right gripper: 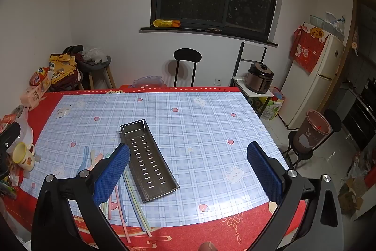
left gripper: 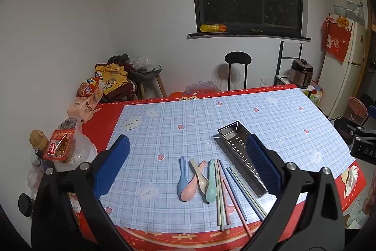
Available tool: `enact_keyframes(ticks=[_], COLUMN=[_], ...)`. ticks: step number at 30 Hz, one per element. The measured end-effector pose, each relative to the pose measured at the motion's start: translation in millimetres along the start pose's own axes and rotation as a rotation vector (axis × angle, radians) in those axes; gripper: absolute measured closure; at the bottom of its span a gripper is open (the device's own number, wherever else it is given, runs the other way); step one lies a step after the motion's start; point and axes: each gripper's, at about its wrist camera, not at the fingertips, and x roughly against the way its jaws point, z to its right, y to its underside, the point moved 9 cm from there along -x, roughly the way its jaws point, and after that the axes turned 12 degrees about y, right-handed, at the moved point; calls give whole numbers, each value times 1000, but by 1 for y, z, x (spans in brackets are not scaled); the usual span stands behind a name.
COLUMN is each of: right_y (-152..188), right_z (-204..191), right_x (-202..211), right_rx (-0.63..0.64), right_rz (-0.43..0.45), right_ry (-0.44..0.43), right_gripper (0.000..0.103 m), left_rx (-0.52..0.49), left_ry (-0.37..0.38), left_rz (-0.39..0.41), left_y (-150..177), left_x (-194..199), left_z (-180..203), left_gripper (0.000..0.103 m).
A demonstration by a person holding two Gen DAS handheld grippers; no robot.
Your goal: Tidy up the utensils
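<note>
Several pastel spoons (left gripper: 196,177) lie side by side on the blue checked tablecloth (left gripper: 188,124), with several pastel chopsticks (left gripper: 231,194) just right of them. A perforated steel utensil tray (left gripper: 242,154) lies right of the chopsticks; in the right wrist view the tray (right gripper: 148,159) is empty, with chopsticks (right gripper: 134,204) and spoon handles (right gripper: 92,158) to its left. My left gripper (left gripper: 188,166) is open and empty above the spoons. My right gripper (right gripper: 188,171) is open and empty above the tray's right side.
Snack packs, jars and a bottle (left gripper: 56,145) crowd the table's left edge, with a yellow mug (right gripper: 23,157). A black stool (right gripper: 186,65), a rice cooker (right gripper: 259,79), a fridge (right gripper: 315,79) and a bin (right gripper: 311,131) stand beyond the table.
</note>
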Motion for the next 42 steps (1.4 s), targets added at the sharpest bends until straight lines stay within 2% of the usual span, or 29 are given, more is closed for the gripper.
enact_keyframes(ticks=[42], right_y=[1], right_z=[3], right_x=[3], right_rx=[0], right_rz=[2], right_ry=[1], right_gripper=[5], left_rx=[-14], left_ry=[-43], left_rz=[19], left_y=[-2], left_x=[8], left_z=[-5], left_gripper=[6])
